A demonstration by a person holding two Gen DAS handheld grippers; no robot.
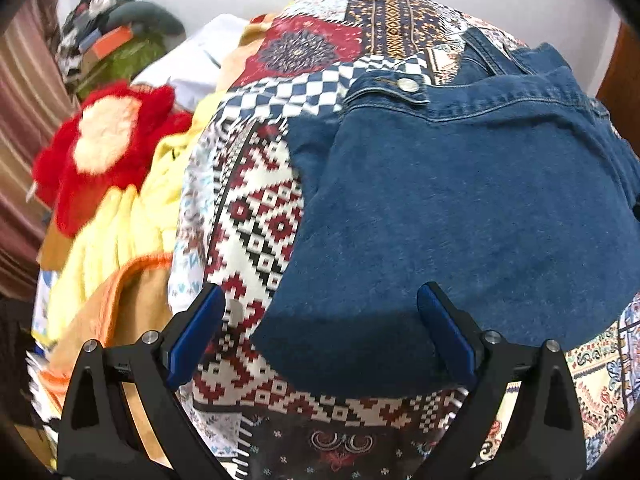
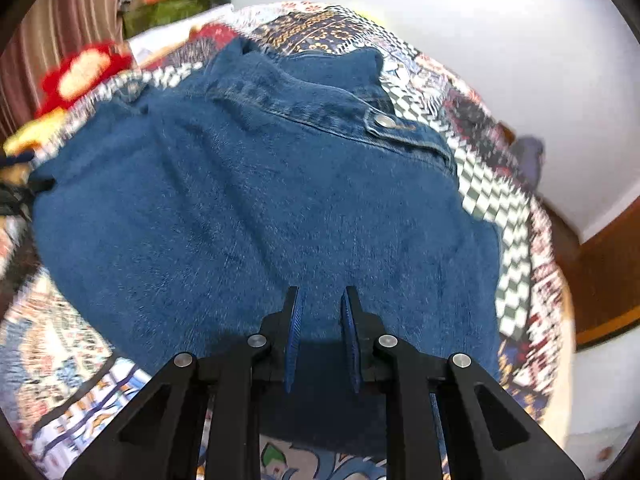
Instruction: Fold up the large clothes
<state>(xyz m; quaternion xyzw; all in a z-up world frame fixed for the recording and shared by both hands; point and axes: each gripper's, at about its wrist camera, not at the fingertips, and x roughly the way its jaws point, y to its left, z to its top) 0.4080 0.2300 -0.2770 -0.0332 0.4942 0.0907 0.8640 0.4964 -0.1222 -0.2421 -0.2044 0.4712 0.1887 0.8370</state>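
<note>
A blue denim garment (image 1: 460, 208) with a metal snap button lies partly folded on a patterned patchwork bedspread (image 1: 256, 220). My left gripper (image 1: 320, 300) is open wide above the garment's near left corner, holding nothing. In the right wrist view the same denim garment (image 2: 248, 208) fills the middle. My right gripper (image 2: 320, 300) hovers over its near edge with the jaws a narrow gap apart and nothing between them.
A red and cream plush pillow (image 1: 108, 148), yellow cloth (image 1: 120, 232) and orange cloth (image 1: 120, 304) lie left of the bedspread. A pile of items (image 1: 116, 40) sits at the back left. White wall (image 2: 500, 40) behind, wooden furniture (image 2: 600, 272) at right.
</note>
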